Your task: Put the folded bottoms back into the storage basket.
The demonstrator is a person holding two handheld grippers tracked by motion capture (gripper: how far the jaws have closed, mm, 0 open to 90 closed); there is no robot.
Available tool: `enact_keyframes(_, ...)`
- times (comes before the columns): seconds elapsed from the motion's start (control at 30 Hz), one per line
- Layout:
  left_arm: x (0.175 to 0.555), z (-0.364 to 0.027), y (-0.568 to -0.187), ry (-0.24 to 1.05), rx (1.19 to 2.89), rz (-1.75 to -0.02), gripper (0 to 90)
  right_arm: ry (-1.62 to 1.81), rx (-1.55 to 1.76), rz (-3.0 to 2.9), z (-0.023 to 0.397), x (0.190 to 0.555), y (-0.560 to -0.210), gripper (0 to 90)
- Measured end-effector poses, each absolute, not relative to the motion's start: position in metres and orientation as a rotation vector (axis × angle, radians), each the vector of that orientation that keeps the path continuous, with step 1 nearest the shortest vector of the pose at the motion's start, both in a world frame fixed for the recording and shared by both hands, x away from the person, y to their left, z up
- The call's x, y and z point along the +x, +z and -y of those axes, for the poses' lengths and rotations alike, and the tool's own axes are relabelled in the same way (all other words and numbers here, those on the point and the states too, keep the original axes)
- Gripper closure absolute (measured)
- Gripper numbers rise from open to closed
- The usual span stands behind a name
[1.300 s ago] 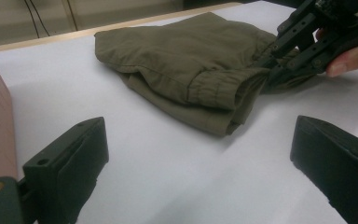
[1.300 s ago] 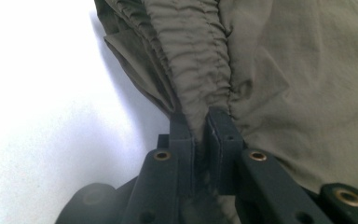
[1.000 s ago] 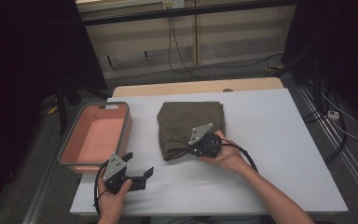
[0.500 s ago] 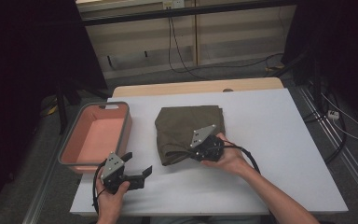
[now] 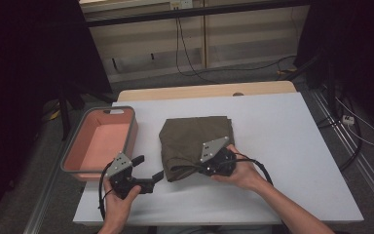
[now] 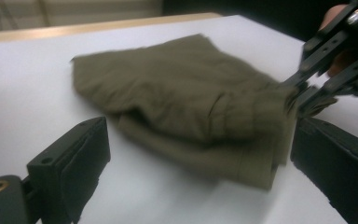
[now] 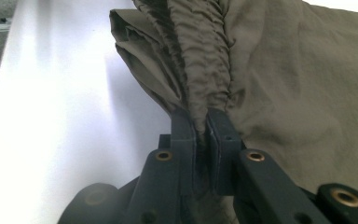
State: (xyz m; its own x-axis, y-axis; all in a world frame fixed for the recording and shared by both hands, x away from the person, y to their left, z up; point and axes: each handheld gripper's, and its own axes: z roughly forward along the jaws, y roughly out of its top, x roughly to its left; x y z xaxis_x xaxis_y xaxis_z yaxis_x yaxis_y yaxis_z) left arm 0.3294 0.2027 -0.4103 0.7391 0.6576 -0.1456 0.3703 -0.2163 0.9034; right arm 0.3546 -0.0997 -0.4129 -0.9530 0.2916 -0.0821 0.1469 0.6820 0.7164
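White table (image 5: 292,146) carries everything, with a bare wooden strip along its far edge. Nearest the person, by the front-left corner, the left hand-held gripper (image 5: 148,173) hovers with its jaws spread wide and nothing between them; its own view looks across the table at the cloth lying just beyond them. To its right, near the middle of the front edge, the right hand-held gripper (image 5: 195,167) is clamped on the gathered front hem of a folded olive-green garment (image 5: 195,139); in the right gripper view the bunched, ribbed fabric (image 7: 205,70) is squeezed tight between the two jaws. The garment spreads from that pinch toward the table's centre, lying flat in layers. Against the left edge sits a pink plastic bin (image 5: 80,146) with a grey rim. Beyond the far edge, cables trail over a dim floor.
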Motion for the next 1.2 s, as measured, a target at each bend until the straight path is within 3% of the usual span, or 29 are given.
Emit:
enact_keyframes(0.53,0.379,-0.178,-0.404,0.314,1.913,-0.819,5.2,1.14,0.309,-2.725,0.101,0.333,-0.413,83.4)
enact_keyframes(0.63,0.385,-0.172,-0.407,0.256,1.919,-0.852,5.5,1.146,0.315,-2.725,0.102,0.332,-0.413,83.4)
enact_keyframes(0.73,0.391,-0.167,-0.409,0.306,1.949,-0.835,5.6,1.142,0.301,-2.733,0.102,0.33,-0.414,83.4)
enact_keyframes(1.2,0.44,-0.153,-0.421,0.283,2.003,-0.903,6.5,1.15,0.29,-2.751,0.098,0.324,-0.415,83.3)
